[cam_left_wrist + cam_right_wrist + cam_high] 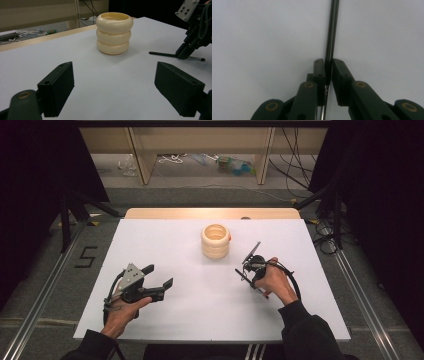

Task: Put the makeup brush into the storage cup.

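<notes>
On white table (pixel 165 245), R tool (pixel 329 72) pinches black pen (pixel 332 30), L tool (pixel 113 87) spread wide; floor mark reads "5" (pixel 86 256).

the left hand (pixel 122 307) holds the left gripper (pixel 161 276) low and level, jaws spread wide apart. the right hand (pixel 276 282) tips the right gripper (pixel 246 274) downward, jaws pressed nearly together, apparently pinching something thin. both forearms wear dark sleeves.
</notes>
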A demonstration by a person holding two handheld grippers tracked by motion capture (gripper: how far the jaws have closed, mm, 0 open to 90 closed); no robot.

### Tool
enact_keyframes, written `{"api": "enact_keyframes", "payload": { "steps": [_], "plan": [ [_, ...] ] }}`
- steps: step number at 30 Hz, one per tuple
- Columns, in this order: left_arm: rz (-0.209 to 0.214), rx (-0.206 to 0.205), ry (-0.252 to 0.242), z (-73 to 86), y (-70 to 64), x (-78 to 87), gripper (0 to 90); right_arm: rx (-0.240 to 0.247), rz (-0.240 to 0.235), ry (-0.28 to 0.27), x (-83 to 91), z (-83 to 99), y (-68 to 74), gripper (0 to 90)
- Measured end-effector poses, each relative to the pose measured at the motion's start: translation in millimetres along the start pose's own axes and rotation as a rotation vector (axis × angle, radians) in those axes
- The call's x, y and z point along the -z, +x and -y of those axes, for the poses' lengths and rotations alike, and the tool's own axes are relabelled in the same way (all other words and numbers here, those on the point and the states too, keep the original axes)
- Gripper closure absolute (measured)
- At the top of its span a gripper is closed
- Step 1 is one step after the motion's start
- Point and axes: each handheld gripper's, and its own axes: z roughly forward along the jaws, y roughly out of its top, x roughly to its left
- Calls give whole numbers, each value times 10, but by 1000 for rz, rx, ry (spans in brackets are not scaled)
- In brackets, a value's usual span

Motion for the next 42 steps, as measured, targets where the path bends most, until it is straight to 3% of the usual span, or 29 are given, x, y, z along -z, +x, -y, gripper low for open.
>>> {"api": "enact_keyframes", "payload": {
  "steps": [4,5,9,10,17,18,31,42],
  "plan": [
    [1,0,0,0,0,0,157,-15,-4,18,11,-13,24,836],
    [1,0,0,0,0,-1,158,18,4,5,-1,-7,11,837],
    [2,5,-3,-1,1,2,157,10,11,14,6,-14,41,838],
    [2,10,-3,0,1,1,157,41,12,4,2,-10,27,838],
    [2,-1,0,-3,1,0,157,51,7,3,29,-17,71,838],
    [2,-2,0,-3,2,-1,157,75,11,-11,43,-17,76,839],
    [7,2,-1,-1,-6,2,158,183,13,-115,329,-43,278,838],
    [45,-30,26,-1,-65,-19,161,292,8,-140,429,-25,460,839]
  ]
}}
